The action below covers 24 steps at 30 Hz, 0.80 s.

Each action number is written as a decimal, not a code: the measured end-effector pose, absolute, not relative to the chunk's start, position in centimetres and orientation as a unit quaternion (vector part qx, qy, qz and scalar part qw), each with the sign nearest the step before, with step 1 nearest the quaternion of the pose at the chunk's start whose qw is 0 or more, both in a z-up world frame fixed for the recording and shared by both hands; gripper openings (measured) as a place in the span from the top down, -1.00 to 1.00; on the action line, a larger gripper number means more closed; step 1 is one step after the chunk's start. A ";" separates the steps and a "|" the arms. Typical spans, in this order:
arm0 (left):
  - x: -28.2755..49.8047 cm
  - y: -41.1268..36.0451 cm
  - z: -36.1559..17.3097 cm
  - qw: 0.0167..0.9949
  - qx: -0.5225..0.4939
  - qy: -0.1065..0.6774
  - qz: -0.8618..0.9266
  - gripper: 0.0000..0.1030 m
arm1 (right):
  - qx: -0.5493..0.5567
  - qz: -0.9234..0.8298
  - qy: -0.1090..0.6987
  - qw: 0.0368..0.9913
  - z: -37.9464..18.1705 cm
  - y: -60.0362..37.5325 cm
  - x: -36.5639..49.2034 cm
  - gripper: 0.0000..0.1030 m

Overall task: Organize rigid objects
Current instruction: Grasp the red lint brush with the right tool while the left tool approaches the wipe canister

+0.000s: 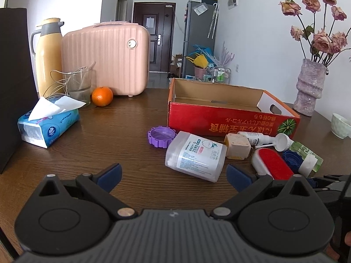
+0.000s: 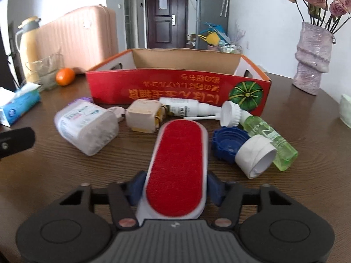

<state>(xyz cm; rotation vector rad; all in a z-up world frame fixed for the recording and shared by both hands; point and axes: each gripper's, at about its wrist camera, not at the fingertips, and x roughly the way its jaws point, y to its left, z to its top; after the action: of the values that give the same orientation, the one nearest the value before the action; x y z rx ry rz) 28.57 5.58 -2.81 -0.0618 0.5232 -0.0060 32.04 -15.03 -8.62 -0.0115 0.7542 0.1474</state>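
Observation:
An open red cardboard box stands on the brown table with a heap of small items in front of it. My right gripper is shut on a white lint brush with a red pad, its blue pads pressing both long sides. Around the brush lie a clear plastic tub, a beige cube, a white spray bottle, a blue cap and a green bottle. My left gripper is open just short of the tub, with nothing between its fingers. A purple lid lies left of the tub.
A tissue pack, an orange, a glass, a yellow thermos and a pink case fill the back left. A vase of dried roses and a pale bowl stand at the right.

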 end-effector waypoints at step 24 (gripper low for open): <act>33.0 2.6 -2.2 0.955 0.030 0.290 -0.044 -1.00 | 0.053 0.069 0.284 0.955 -5.4 -19.0 30.0 -0.06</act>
<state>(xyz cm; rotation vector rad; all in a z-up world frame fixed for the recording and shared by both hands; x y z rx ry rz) 32.97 2.59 -2.15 0.0618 0.5893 -0.0885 29.98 -19.02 -5.38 0.1074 0.5775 0.1411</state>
